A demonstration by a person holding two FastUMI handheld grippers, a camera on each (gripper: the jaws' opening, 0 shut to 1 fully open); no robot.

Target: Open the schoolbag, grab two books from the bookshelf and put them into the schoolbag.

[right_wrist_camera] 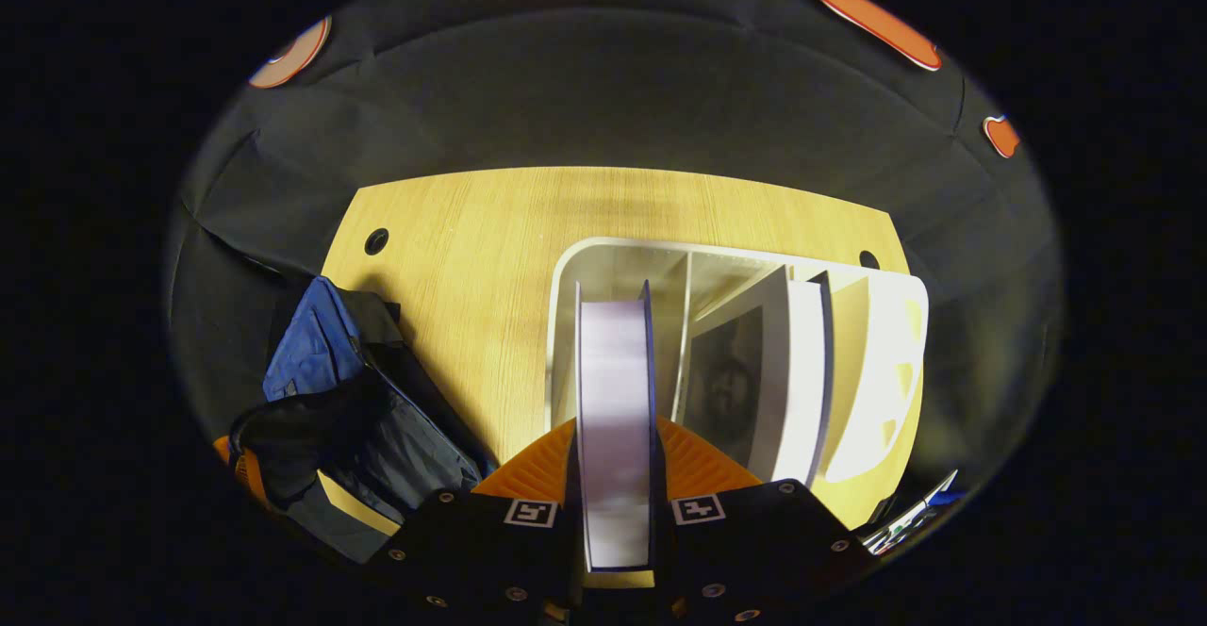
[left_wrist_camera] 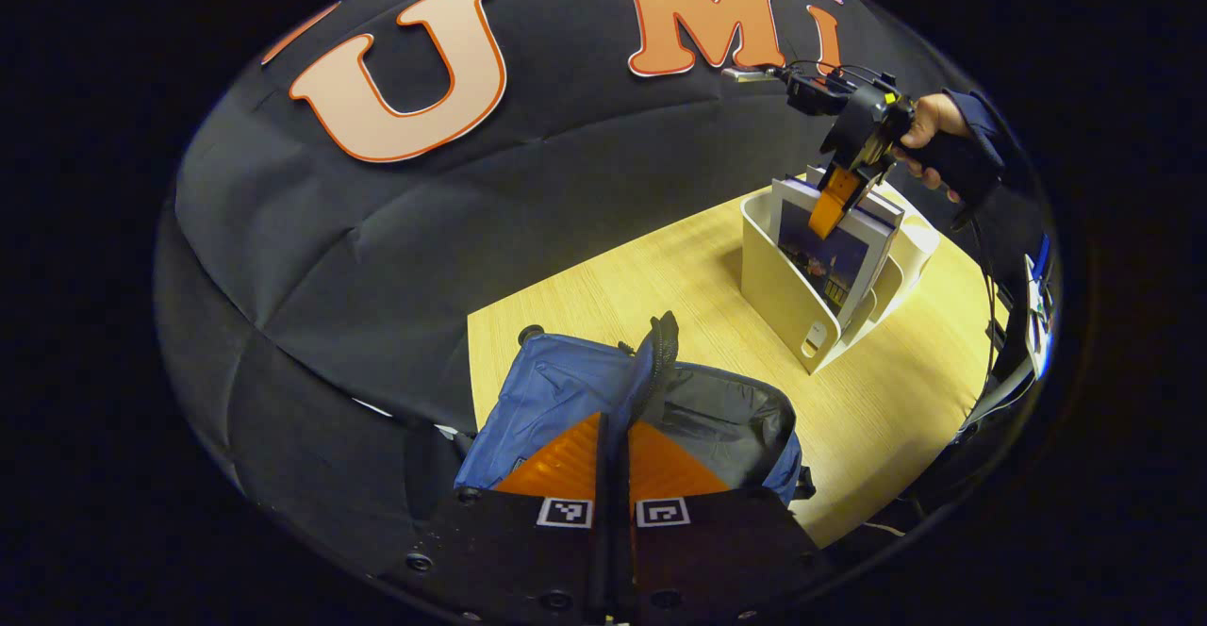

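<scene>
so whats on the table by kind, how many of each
books: 2, one clamped by the right gripper, one in the next slot
bookshelf: 1
schoolbag: 1, its flap pinched by the left gripper
total: 4

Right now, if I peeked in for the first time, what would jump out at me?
Probably the right claw, its orange fingers squeezing a thick white-paged book in the white plastic bookshelf on the pale wooden table. Next, the blue fabric schoolbag gaping open at the table's near edge, with the left claw pinching its zipper flap.
</scene>
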